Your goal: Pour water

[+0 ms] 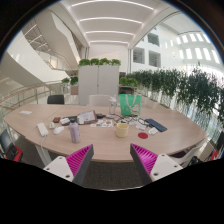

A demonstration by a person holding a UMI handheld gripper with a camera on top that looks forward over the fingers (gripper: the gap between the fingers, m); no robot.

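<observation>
Gripper wide open, empty, pink-padded fingers spread, held back from long oval wooden counter; likely approach stance; grey upright bottle beyond left finger, probable water source; green translucent cups at far edge; yellow container mid-counter, well ahead.

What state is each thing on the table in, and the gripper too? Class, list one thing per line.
gripper: fingers open, holding nothing, short of the table.
green bottles: two, upright, side by side beyond the fingers.
grey cup: upright, standing alone.
yellow cup: upright, contents cannot be told.
red item: lying flat.
</observation>
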